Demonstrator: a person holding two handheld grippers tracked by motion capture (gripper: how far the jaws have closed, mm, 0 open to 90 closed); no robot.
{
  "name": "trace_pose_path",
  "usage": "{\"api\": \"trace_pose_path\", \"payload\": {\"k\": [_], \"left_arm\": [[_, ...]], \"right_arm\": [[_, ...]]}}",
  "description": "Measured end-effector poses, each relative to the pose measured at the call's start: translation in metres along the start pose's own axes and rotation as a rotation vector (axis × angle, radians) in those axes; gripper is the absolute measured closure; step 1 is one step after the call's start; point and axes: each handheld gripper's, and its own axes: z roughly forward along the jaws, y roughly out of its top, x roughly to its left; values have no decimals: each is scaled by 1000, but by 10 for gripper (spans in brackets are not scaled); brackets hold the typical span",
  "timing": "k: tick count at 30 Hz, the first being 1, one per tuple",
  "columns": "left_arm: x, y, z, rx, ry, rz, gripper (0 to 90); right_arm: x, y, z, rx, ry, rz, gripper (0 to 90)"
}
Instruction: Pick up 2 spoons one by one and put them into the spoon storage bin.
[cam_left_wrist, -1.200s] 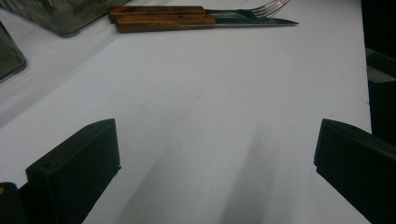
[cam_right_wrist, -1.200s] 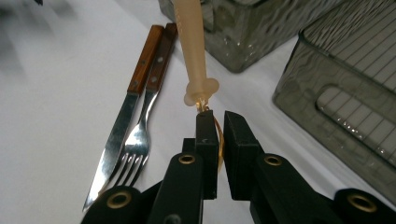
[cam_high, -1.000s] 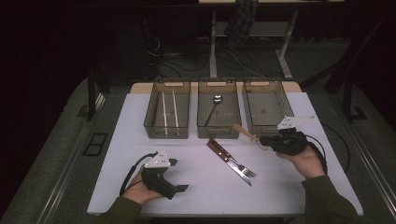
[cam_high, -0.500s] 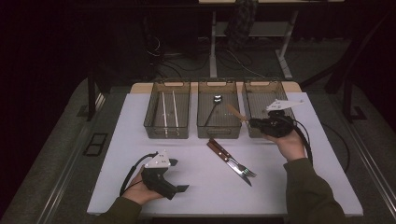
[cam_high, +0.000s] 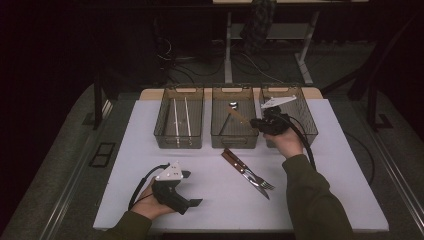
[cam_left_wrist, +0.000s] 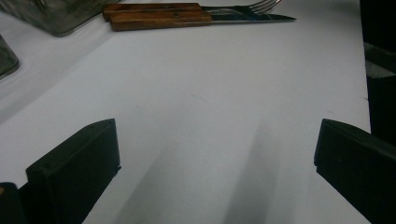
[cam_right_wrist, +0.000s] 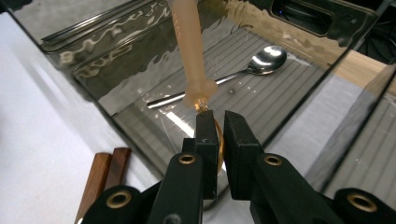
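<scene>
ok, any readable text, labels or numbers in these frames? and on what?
None that can be read.
Pale handle held in the right tongs: faint raised marks near its top, too blurred to read.
Bins, wooden-handled knife and fork, spoon, left tongs: no lettering that I can make out.

Dim room, grey floor
</scene>
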Motion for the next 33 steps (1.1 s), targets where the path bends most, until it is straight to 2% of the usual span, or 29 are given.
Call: {"api": "trace_pose_path", "payload": {"k": [3,4,5,6,7,9,12,15,19,25,33], "left_arm": [[0,0,0,2,-1,3,0],[0,0,0,2,-1,3,0],[0,0,0,2,-1,3,0],[0,0,0,2,-1,4,0],[0,0,0,2,-1,4,0],[0,0,0,2,-1,4,0],[0,0,1,4,-1,4,0],[-1,0,0,3,0,4,0],[0,0,1,4,-1,4,0],[0,0,1,5,1,4,0],[0,0,1,6,4,2,0]], "right_arm": [[0,2,7,-5,-14,20,820],[-1,3,9,-11,-5,28,793],[-1,3,10,-23,14,37,723],[-1,3,10,-30,14,41,657],[0,3,10,-31,3,40,633],[1,2,8,-35,21,46,579],[2,0,4,-40,20,49,511],[3,-3,-3,-55,39,63,480],[8,-9,-11,-56,37,51,475],[12,-20,-24,-41,52,48,470],[17,-36,-35,-23,102,46,454]]}}
